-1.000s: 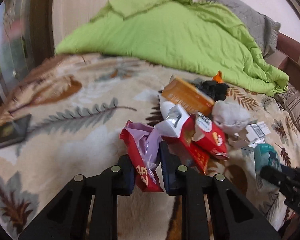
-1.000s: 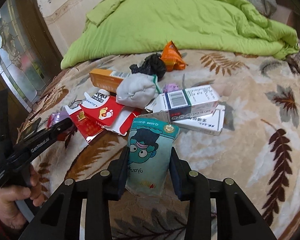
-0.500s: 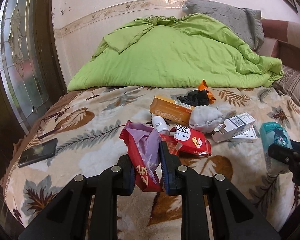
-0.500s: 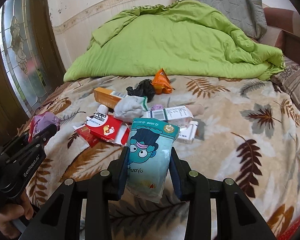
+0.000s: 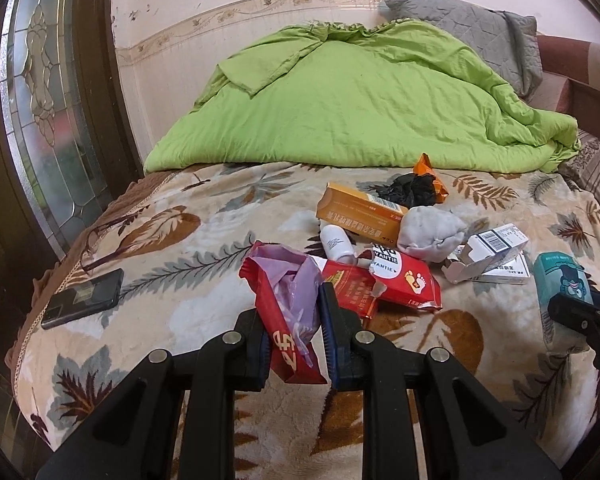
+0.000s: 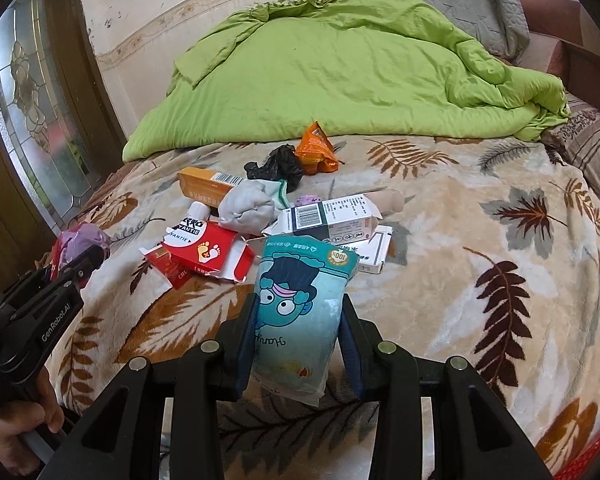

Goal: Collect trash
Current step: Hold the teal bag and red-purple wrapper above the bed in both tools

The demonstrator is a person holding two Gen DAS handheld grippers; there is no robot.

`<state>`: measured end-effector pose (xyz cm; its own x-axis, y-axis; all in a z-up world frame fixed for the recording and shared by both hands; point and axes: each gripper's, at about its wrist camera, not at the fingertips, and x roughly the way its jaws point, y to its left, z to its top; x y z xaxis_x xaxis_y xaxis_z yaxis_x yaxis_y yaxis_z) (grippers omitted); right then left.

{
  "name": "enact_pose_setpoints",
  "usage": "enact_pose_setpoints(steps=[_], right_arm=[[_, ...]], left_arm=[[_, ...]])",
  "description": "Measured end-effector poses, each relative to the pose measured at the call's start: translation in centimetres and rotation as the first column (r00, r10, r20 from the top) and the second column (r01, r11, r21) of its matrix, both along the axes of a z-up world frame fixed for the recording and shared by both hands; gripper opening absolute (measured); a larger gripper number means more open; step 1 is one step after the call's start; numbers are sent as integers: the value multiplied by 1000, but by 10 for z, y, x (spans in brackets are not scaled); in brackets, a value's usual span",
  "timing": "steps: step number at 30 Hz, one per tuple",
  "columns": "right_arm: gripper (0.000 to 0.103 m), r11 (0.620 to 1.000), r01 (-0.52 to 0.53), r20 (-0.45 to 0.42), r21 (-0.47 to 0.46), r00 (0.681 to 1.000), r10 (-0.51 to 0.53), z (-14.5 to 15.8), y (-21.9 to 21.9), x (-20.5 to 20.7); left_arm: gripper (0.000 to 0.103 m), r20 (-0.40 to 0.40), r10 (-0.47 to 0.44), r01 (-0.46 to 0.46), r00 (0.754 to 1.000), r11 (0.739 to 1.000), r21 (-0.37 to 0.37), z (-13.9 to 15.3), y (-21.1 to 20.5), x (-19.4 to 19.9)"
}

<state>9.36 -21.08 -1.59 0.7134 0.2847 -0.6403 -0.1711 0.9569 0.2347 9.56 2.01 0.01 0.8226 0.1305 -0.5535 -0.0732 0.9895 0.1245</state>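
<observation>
My left gripper (image 5: 294, 336) is shut on a red wrapper with a crumpled purple bag (image 5: 290, 300), held above the bed. My right gripper (image 6: 300, 320) is shut on a teal cartoon pouch (image 6: 300, 312), also seen at the right edge of the left wrist view (image 5: 560, 280). On the leaf-print blanket (image 6: 480, 240) lies a pile of trash: a red box (image 6: 208, 252), an orange box (image 5: 356, 210), a grey wad (image 6: 248, 208), white barcode boxes (image 6: 332, 220), a black bag (image 6: 278, 166), an orange wrapper (image 6: 314, 148) and a small white bottle (image 5: 336, 242).
A green quilt (image 5: 360, 108) and a grey pillow (image 5: 468, 28) fill the back of the bed. A dark phone (image 5: 84, 298) lies near the bed's left edge. A glass-panelled door (image 5: 48, 112) stands on the left. A hand (image 6: 24, 424) holds the left gripper's handle.
Both grippers have pulled back and risen from the pile with their items still held, so more of the bed and wall shows. In the last half second little has moved.
</observation>
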Motion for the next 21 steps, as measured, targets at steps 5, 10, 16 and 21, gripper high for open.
enact_pose_setpoints(steps=[5,10,16,21], right_arm=[[41,1000,0,0,0,1000,0,0,0,0],[41,1000,-7,1,-4,1000,7,0,1,0],[41,1000,-6,2,-11,1000,6,-1,2,0],[41,1000,-6,1,-10,1000,6,0,1,0]], left_arm=[[20,2,9,-9,1000,1000,-2,1,1,-1],[20,3,11,-11,1000,1000,-4,1,3,-1],[20,8,13,-13,1000,1000,-1,2,4,-1],[20,18,22,-22,1000,1000,7,4,4,-3]])
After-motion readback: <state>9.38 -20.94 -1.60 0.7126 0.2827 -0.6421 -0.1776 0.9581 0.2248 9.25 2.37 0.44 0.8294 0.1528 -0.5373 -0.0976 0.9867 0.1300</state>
